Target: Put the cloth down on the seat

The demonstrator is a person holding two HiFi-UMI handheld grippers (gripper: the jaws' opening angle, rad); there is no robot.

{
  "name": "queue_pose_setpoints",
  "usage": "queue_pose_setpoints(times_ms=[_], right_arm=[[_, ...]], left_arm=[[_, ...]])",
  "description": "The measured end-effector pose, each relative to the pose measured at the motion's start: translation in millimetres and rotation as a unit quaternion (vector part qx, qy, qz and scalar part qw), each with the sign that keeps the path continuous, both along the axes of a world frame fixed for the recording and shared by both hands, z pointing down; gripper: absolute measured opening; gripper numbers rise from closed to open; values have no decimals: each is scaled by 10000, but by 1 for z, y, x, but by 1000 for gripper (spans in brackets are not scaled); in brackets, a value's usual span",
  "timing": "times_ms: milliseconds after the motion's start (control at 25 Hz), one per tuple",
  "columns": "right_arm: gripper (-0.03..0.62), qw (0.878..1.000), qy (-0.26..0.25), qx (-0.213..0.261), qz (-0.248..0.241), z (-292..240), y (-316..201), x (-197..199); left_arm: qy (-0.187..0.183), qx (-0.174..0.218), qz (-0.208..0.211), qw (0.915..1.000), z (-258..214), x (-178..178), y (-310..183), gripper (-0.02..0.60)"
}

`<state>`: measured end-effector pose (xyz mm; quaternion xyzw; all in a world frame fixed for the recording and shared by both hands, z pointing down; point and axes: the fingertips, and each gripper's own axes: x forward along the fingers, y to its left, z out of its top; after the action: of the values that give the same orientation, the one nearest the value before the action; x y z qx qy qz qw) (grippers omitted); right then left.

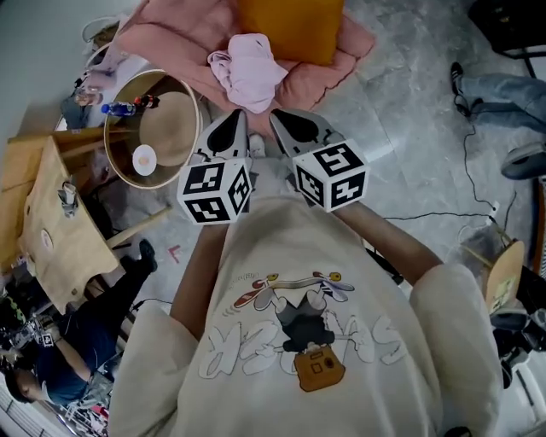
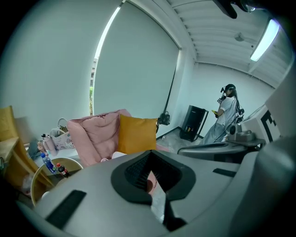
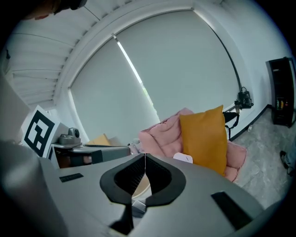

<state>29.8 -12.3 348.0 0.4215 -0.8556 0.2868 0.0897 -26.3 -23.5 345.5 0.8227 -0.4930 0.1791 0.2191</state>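
Observation:
A pale pink cloth [image 1: 250,70] lies crumpled on the pink padded floor seat [image 1: 162,38], just in front of its orange cushion [image 1: 290,26]. My left gripper [image 1: 241,113] and right gripper [image 1: 275,114] are held side by side near my chest, short of the cloth and apart from it. Both are shut with nothing between the jaws. In the left gripper view the shut gripper [image 2: 149,152] points toward the seat [image 2: 95,132] and cushion [image 2: 136,134]. The right gripper [image 3: 145,155] faces the same cushion [image 3: 206,136].
A round wooden tub table [image 1: 153,128] with small bottles [image 1: 128,107] stands left of the seat. A wooden chair [image 1: 51,222] and a seated person [image 1: 51,358] are at lower left. Someone's legs [image 1: 503,94] and a cable [image 1: 465,171] are at right.

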Motion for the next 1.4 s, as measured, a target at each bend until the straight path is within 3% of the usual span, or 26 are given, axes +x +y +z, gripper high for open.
queue_pose_setpoints(times_ms=[480,880,1080,1400], right_arm=[[20,9998,86,113,-139,-6,30,13],[20,9996,5,175,-199,-16,39,25],[20,9965,414,679,-265,-26,54,25],[20,9978,303,426,-404,-15,59,16]], left_arm=[[67,-5,372,9993,-1,25,48,5],[138,-52,205,9997,-8,35,61,5],[150,-73,316,9994,-5,42,68,5],[230,-103,259,9993,-3,35,69,5]])
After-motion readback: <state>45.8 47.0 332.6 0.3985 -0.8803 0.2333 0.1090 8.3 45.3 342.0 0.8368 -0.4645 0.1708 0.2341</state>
